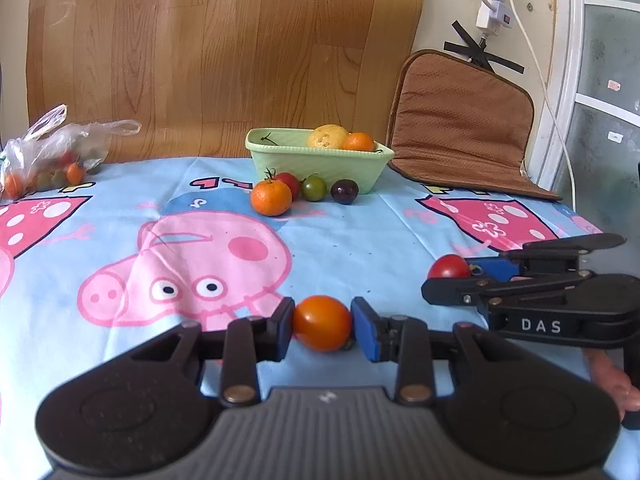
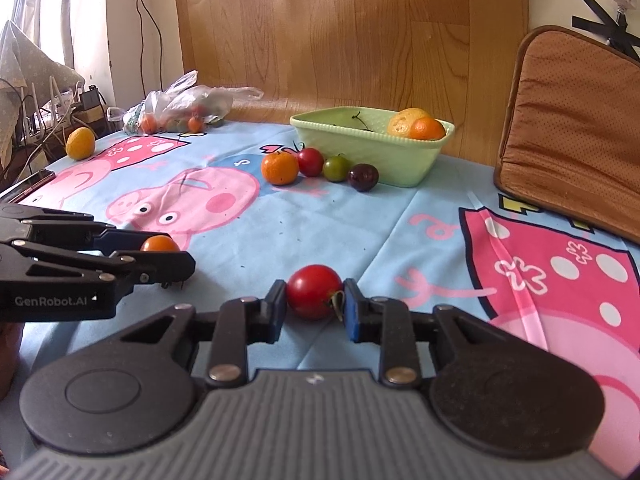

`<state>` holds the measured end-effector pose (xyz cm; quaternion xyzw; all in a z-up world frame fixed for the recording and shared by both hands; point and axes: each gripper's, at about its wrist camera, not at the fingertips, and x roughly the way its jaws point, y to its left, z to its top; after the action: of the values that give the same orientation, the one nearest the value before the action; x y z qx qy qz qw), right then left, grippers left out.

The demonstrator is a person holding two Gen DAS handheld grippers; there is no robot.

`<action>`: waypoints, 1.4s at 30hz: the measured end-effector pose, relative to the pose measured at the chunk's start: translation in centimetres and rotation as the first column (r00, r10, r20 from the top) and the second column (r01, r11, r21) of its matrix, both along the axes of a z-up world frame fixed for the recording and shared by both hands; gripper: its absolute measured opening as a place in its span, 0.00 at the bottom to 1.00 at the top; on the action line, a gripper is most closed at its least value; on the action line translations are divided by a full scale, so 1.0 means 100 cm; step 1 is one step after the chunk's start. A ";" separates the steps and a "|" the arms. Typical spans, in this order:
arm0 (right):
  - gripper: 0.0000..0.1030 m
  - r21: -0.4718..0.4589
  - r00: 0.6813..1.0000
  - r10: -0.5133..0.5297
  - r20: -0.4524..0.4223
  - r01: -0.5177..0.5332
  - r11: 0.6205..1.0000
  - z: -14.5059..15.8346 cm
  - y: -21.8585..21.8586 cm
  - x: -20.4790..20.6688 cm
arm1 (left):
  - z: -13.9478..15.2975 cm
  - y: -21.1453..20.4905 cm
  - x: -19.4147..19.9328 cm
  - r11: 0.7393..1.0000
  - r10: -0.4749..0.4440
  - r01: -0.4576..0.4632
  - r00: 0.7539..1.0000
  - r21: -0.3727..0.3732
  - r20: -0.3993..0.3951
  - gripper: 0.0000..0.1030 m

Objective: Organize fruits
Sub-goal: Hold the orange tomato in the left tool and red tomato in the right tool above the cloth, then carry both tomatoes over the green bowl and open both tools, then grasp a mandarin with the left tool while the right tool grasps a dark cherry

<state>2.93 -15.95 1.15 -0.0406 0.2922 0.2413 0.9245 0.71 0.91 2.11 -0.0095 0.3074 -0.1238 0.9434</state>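
Pointing downward, left gripper (image 1: 322, 323) pinches orange tomato (image 1: 322, 322), right gripper (image 2: 315, 293) red tomato (image 2: 314, 291)

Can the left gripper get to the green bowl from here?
Probably yes. The left gripper is shut on an orange tomato, and bare tablecloth lies ahead. A row of fruit fronts the green bowl, so it would have to go over them.

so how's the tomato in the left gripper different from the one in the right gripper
The orange tomato in the left gripper is orange all over, while the red tomato in the right gripper is deep red. The red tomato shows a dried green stem bit against one pad; the orange tomato's skin looks bare where visible. Shared: both are small, round and glossy, each pinched between closed pads low over the blue cartoon tablecloth.
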 end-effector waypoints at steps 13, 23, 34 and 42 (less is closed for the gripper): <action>0.31 0.033 1.000 -0.015 0.002 0.015 0.999 0.002 -0.005 0.000 | 0.002 0.007 0.004 0.999 -0.001 0.000 1.000 -0.051 -0.016 0.30; 0.31 0.165 0.995 -0.084 0.056 0.074 0.983 0.039 -0.022 0.081 | 0.057 0.017 0.093 0.995 -0.012 0.020 0.996 -0.101 0.086 0.30; 0.46 0.262 0.989 -0.143 0.023 0.133 0.956 0.016 -0.018 0.180 | 0.031 -0.005 0.230 0.999 -0.025 0.025 1.000 -0.025 -0.013 0.37; 0.46 0.400 0.978 -0.202 0.046 0.167 0.901 0.032 -0.054 0.166 | 0.043 0.015 0.200 0.992 0.055 -0.047 0.997 -0.118 0.061 0.38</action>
<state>19.48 -21.34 4.39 0.1636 0.2000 0.2043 0.9442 20.76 2.43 6.41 -0.0685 0.2689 -0.1176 0.9535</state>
